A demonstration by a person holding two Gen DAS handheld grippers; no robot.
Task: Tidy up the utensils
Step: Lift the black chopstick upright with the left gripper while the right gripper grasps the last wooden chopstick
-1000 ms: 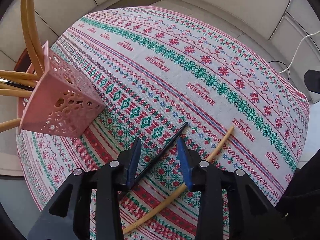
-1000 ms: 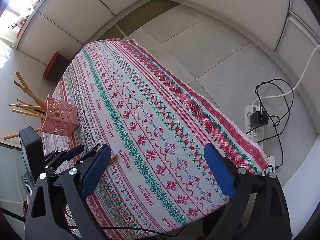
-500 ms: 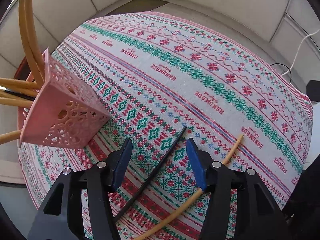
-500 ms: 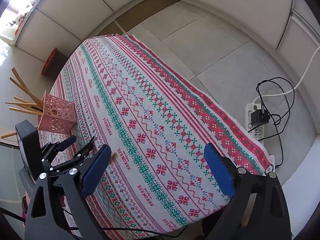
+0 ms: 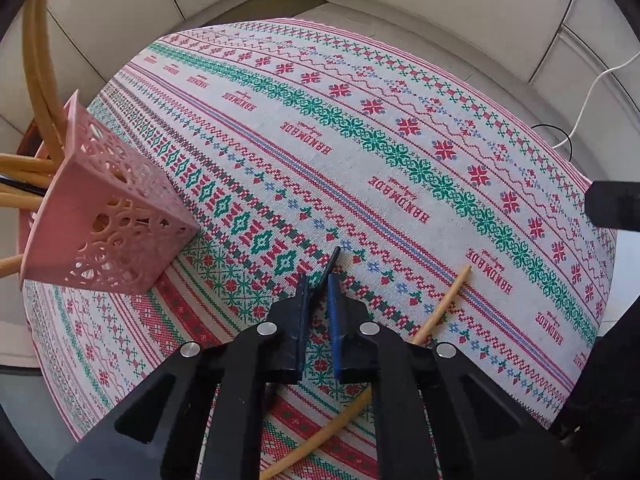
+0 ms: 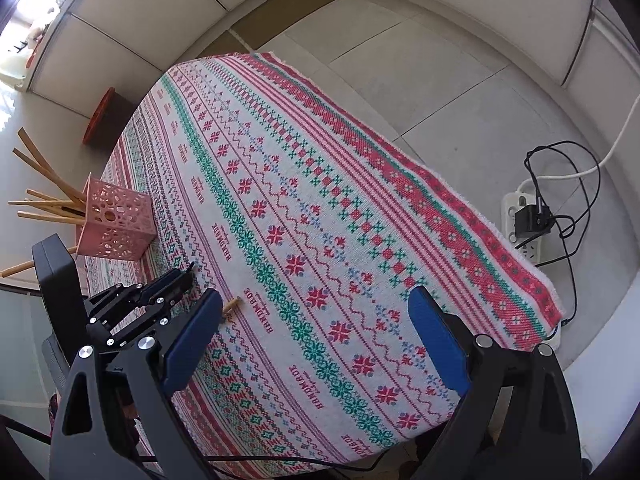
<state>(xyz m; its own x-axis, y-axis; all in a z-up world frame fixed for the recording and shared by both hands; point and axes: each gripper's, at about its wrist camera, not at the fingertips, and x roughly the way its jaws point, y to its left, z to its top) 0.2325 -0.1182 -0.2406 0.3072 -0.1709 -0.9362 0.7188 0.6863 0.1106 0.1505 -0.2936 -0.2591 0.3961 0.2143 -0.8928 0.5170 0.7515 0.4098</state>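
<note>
My left fingers [image 5: 319,298] pinch the black chopstick [image 5: 330,263] on the tabletop [image 5: 360,128]; right fingers [image 6: 316,344] gape wide, holding nothing.

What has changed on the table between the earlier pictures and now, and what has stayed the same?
The left gripper was open around the black chopstick; its jaws have now shut on it. The chopstick lies in the same spot on the tablecloth. The wooden chopstick beside it, the pink holder and the sticks in it have not moved. The right gripper stays wide open and empty.
</note>
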